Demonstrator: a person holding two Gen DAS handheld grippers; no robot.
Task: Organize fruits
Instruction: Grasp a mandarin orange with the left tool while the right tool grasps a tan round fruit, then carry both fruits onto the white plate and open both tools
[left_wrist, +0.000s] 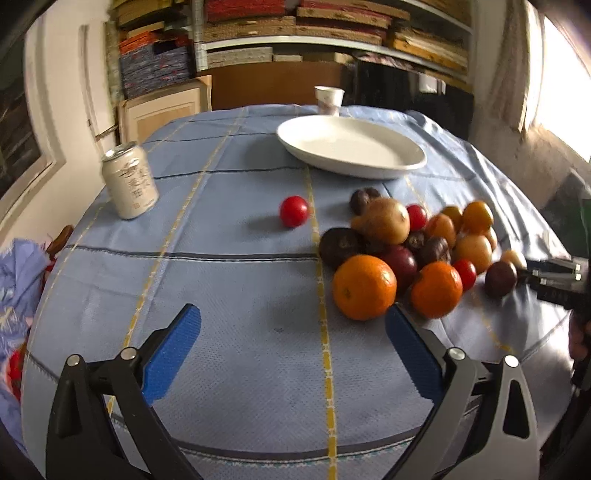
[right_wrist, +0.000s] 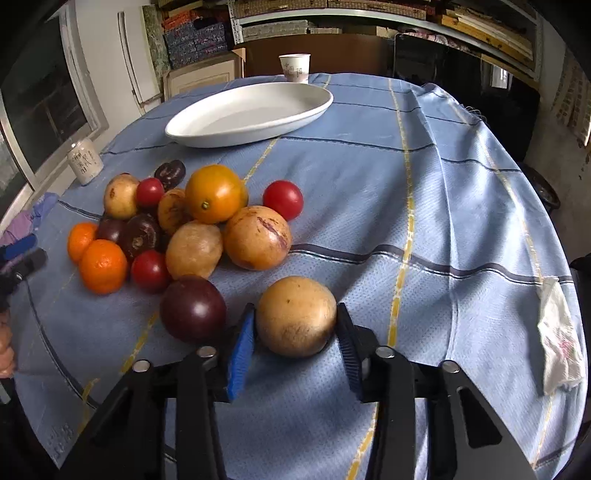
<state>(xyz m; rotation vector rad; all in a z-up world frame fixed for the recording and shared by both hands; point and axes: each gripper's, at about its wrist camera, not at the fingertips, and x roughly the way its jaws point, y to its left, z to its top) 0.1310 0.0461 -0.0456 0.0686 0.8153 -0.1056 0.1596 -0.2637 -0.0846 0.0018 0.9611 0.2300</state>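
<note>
A pile of fruit lies on the blue checked tablecloth (left_wrist: 229, 288): a large orange (left_wrist: 364, 286), a mandarin (left_wrist: 436, 290), dark purple fruits, tan ones and small red tomatoes. One red tomato (left_wrist: 293, 211) sits apart to the left. An empty white oval plate (left_wrist: 351, 147) stands behind the pile. My left gripper (left_wrist: 291, 317) is open over bare cloth, its right finger just in front of the large orange. My right gripper (right_wrist: 295, 314) has its blue pads against both sides of a tan round fruit (right_wrist: 295, 332) resting on the cloth, beside a dark purple fruit (right_wrist: 192, 308).
A white drink can (left_wrist: 129, 181) stands at the left and a paper cup (left_wrist: 328, 99) behind the plate. A crumpled tissue (right_wrist: 557, 339) lies near the table's right edge. Bunched cloth (left_wrist: 18, 280) hangs off the left edge. Shelves of stacked boards fill the back.
</note>
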